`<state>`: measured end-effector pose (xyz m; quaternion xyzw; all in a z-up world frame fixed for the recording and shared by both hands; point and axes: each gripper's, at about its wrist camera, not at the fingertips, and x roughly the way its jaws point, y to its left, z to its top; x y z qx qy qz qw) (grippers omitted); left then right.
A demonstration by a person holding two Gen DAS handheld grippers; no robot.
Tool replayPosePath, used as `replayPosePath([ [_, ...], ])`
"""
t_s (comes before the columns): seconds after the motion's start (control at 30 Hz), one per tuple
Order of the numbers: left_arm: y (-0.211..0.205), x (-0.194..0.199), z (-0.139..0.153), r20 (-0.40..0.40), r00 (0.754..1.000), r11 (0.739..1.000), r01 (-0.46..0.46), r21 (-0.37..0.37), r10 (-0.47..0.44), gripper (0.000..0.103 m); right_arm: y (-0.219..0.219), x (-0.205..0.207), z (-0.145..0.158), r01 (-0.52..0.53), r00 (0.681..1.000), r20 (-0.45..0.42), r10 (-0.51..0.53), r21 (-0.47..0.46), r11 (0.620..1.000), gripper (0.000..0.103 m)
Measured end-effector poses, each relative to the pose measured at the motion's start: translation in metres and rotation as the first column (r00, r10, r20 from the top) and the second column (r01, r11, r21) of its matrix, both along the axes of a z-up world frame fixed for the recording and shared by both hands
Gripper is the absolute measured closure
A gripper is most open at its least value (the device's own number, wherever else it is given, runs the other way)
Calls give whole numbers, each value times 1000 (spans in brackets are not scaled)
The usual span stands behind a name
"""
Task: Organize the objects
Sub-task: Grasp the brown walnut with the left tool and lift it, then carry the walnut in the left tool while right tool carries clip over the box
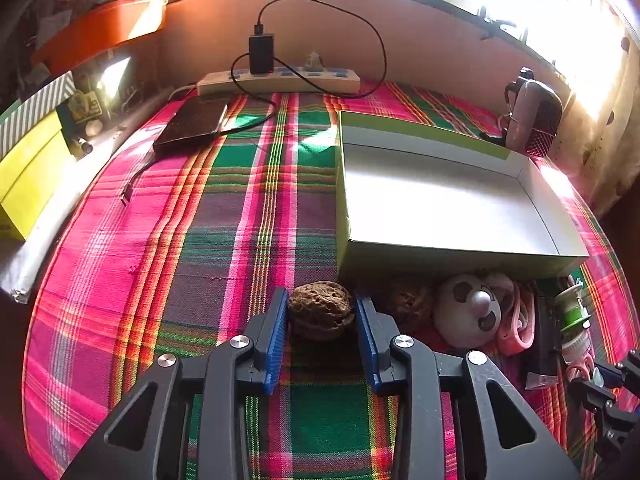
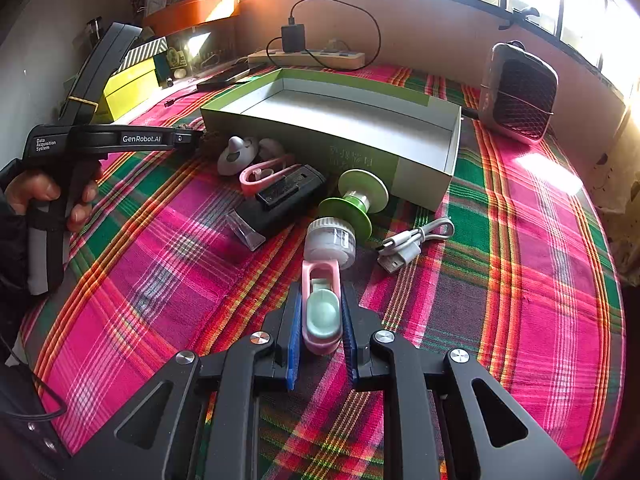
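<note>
A brown walnut [image 1: 320, 312] rests on the plaid cloth just in front of the open green-and-white box [image 1: 460, 262]. My left gripper [image 1: 321, 303] is shut on it, one blue pad against each side. A pink-handled tool [image 2: 322, 312] with a mint insert and a white round head lies on the cloth, and my right gripper [image 2: 321, 296] is shut on its handle. In the right wrist view the box [image 2: 304, 148] stands beyond the tool. There a hand at the left holds the left gripper [image 2: 188, 138], whose tips are hidden behind its body.
Beside the box lie a second walnut [image 1: 408, 304], a white panda toy [image 1: 468, 312], a pink clip [image 2: 264, 174], a black device [image 2: 284, 196], a green spool [image 2: 360, 200] and a white USB cable [image 2: 412, 244]. A power strip [image 1: 280, 80], a black slab [image 1: 196, 124] and a small heater [image 2: 520, 92] line the back.
</note>
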<state>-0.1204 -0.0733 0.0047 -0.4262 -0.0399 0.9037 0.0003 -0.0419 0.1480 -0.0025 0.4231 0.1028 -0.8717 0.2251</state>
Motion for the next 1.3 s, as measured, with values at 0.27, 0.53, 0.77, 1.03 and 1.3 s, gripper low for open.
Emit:
replayPosePath([
  [0.27, -2, 1, 0, -1, 1000, 1000, 1, -8, -1, 73, -1, -1, 0, 0, 1000, -4, 0, 8, 1000, 84],
  [0.53, -1, 4, 2, 3, 1000, 1000, 0, -29, 0, 73, -2, 0, 2, 2, 1000, -16, -2, 11, 1000, 85],
  [0.77, 4, 13, 12, -17, 1000, 999, 17, -47, -18, 73, 0, 2, 11, -10, 1000, -25, 10, -13, 1000, 85],
  [1.03, 12, 25, 33, -66, 997, 997, 38, -61, -42, 73, 0, 7, 30, -29, 998, -56, 26, -54, 998, 85],
  [1.3, 20, 24, 50, -101, 993, 997, 60, -56, -66, 73, -7, -5, 51, -12, 995, -95, 6, -61, 998, 84],
])
